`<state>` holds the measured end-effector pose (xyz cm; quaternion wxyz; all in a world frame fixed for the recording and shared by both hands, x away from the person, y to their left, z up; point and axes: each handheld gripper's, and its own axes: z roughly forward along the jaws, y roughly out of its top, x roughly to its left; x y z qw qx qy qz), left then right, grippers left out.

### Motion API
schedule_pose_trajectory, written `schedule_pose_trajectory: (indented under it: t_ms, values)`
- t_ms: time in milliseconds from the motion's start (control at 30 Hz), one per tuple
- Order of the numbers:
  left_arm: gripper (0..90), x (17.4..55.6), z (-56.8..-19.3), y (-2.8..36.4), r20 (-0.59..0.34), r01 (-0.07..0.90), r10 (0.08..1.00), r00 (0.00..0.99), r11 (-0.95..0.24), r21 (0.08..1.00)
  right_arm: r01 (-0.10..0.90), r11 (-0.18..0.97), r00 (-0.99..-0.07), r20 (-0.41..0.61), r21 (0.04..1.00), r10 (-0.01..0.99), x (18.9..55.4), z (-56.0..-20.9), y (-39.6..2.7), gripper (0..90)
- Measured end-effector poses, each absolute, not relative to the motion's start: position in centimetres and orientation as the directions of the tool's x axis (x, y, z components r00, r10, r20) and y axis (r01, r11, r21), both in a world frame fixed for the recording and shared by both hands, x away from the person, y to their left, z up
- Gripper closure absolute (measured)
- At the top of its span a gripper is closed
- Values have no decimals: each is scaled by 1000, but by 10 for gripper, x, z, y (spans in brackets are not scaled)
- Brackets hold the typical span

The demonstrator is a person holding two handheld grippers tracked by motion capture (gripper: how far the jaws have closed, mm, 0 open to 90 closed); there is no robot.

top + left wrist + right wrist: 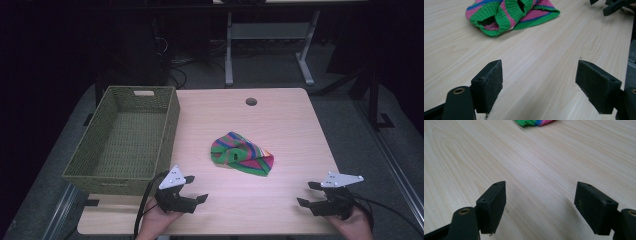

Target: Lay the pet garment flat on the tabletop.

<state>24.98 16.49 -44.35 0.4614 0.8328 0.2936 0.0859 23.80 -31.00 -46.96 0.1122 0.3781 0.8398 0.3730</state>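
Overhead light is falling evenly on my table (280,120) in the high view, while the room behind is sinking into near darkness. In my two gripper views, the near black pads (489,85) are looking soft and slightly blurred, casting faint shadows on the pale wood, with no glare showing.
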Motion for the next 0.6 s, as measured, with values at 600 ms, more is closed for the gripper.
schedule_pose_trajectory:
  t_ms: [600]
  values:
    - [204,248,-445,166,-116,407,569,814,-417,813,526,462,-714,76,714,696,242,-464,-297,238]
